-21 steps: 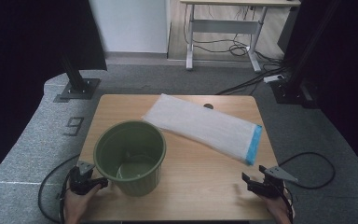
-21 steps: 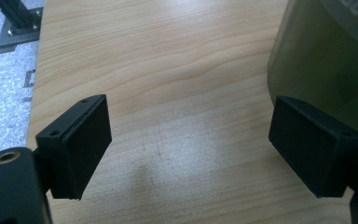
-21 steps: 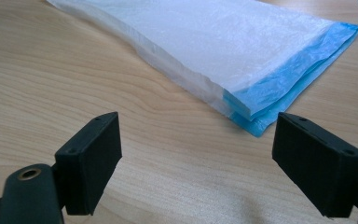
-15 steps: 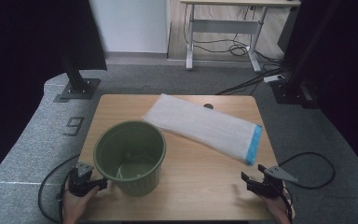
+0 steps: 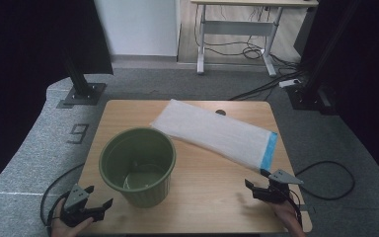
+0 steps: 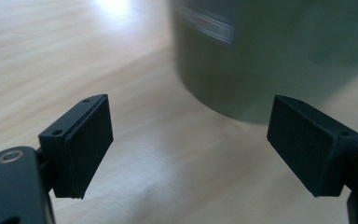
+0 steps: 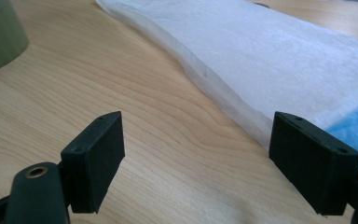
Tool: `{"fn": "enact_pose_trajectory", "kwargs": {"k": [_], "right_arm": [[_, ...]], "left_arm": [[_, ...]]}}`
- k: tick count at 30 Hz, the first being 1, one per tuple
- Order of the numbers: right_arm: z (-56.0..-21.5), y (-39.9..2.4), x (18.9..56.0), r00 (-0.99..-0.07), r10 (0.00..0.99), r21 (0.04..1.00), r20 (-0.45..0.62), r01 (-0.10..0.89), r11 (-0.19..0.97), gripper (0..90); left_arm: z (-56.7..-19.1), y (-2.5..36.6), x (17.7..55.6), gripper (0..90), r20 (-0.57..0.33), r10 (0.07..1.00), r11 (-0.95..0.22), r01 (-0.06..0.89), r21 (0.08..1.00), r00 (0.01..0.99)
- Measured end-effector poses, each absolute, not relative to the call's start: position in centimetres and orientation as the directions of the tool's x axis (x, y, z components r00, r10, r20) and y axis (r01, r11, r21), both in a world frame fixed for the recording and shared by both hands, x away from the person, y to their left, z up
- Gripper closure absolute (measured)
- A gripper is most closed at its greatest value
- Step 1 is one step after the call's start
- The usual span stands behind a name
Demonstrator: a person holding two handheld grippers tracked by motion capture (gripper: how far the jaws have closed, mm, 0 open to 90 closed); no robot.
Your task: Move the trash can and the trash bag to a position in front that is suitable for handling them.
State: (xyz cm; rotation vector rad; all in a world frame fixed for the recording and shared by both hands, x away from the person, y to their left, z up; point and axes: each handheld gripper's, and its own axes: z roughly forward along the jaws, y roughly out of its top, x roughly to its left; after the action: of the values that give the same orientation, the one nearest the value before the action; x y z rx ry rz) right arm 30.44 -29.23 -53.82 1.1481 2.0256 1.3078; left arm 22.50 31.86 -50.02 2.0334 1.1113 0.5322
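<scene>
Resting at the near edge of the wooden surface (image 5: 202,197), the left hand-held gripper (image 5: 101,207) has its two black jaws spread wide with nothing between them. Just ahead of it and slightly to its right stands the green bucket (image 5: 138,165), upright and open-topped, close to the jaws but not touching them; in the left gripper view its dark green wall (image 6: 270,56) rises blurred beyond the gap.

The right hand-held gripper (image 5: 256,190) sits at the opposite near corner, held by a hand (image 5: 286,215), its jaws likewise spread and empty over bare wood. Just beyond its tips lies the white padded bag (image 5: 212,133), flat on the surface, with its blue end strip (image 5: 269,151) nearest this gripper. In the right gripper view the bag (image 7: 270,51) stretches away ahead and to the right, its blue strip (image 7: 354,126) beside the right jaw. The bag's far corner lies close behind the bucket's rim.
</scene>
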Motion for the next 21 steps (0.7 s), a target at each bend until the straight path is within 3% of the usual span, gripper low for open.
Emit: {"fn": "enact_pose_trajectory", "kwargs": {"k": [11,21], "right_arm": [[-53.8,-28.8,30.4,-0.549,0.835,0.894,0.041,0.394,0.214,17.6],[-53.7,-30.1,28.5,-0.520,0.853,0.899,0.045,0.393,0.193,18.1]], "left_arm": [[-48.7,28.1,22.8,11.3,-0.008,0.693,-0.432,0.424,0.796,0.721],[-48.9,25.2,25.3,9.3,0.013,0.640,-0.482,0.387,0.786,0.768]]}}
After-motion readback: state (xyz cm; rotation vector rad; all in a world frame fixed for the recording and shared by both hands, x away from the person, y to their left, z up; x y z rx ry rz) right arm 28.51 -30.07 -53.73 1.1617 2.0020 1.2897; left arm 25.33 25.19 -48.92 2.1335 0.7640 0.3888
